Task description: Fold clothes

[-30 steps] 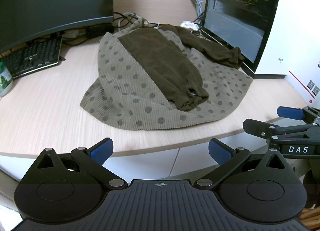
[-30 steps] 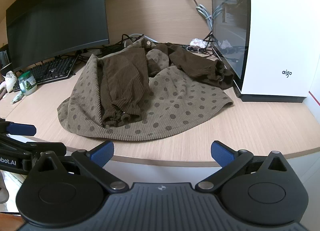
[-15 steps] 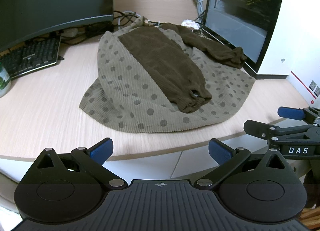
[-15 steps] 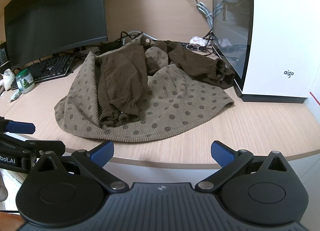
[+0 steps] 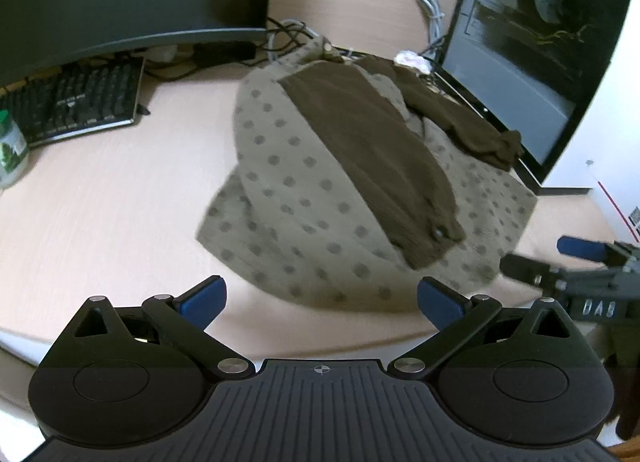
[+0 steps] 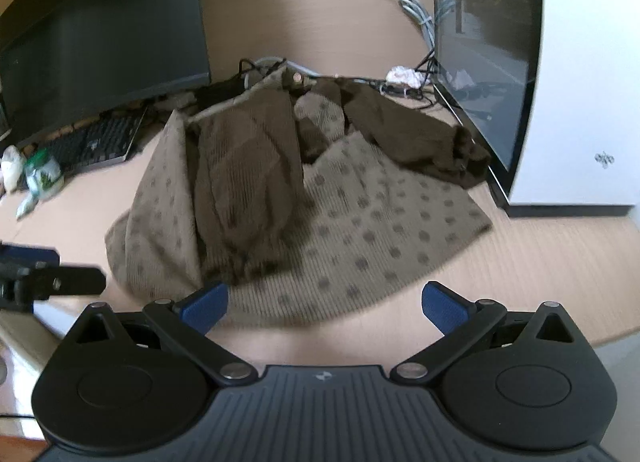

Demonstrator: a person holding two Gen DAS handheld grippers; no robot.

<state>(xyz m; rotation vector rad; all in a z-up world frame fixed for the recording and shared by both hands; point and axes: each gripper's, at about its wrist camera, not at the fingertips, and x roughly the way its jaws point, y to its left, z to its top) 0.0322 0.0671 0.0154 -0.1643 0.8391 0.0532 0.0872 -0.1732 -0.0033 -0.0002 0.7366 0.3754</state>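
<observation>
Polka-dot dress (image 5: 304, 198) lies spread on the desk (image 5: 100, 198), one brown sleeve (image 5: 384, 166) folded across it, the other not yet, while left gripper (image 5: 320, 298) and right gripper (image 6: 325, 300) hover wide open, empty.

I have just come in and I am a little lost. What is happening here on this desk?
A person holds two handheld grippers over a desk to fold clothes. A polka-dot corduroy garment with dark brown sleeves lies spread there, one sleeve folded across its front. The left gripper and right gripper are both open near its front hem, touching nothing.
</observation>
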